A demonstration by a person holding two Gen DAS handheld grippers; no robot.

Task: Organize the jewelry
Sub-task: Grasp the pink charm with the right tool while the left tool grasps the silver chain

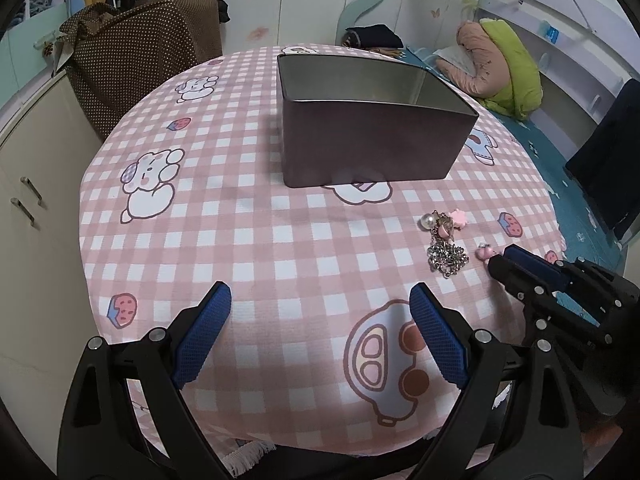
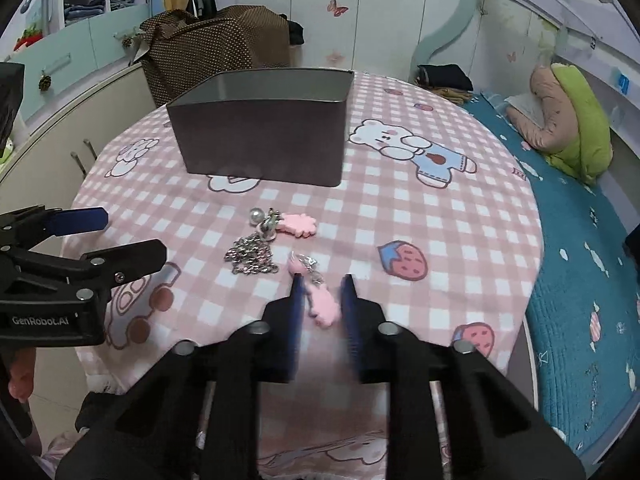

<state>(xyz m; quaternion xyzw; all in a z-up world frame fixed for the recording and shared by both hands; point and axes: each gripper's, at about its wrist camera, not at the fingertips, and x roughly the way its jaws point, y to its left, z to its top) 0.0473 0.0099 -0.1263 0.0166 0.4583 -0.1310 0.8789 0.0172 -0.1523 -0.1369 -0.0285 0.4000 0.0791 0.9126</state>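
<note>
An open grey metal tin (image 1: 372, 140) (image 2: 264, 140) stands on the round table with the pink checked cloth (image 1: 256, 240) (image 2: 440, 220). In front of it lie a pearl charm with a pink flower piece (image 1: 444, 222) (image 2: 296, 224) and a silver chain (image 1: 447, 258) (image 2: 251, 256). A pink charm on a small chain (image 2: 322, 304) (image 1: 485, 253) lies between the fingers of my right gripper (image 2: 322, 280) (image 1: 505, 258), whose jaws are narrowly apart around it. My left gripper (image 1: 320, 300) (image 2: 136, 236) is open and empty over the table's near edge.
A brown dotted bag (image 1: 148, 48) (image 2: 216, 40) sits behind the table on a white cabinet (image 1: 36, 208). A bed with a teal cover (image 2: 580, 280) and pink and green cushions (image 2: 568, 120) lies to the right.
</note>
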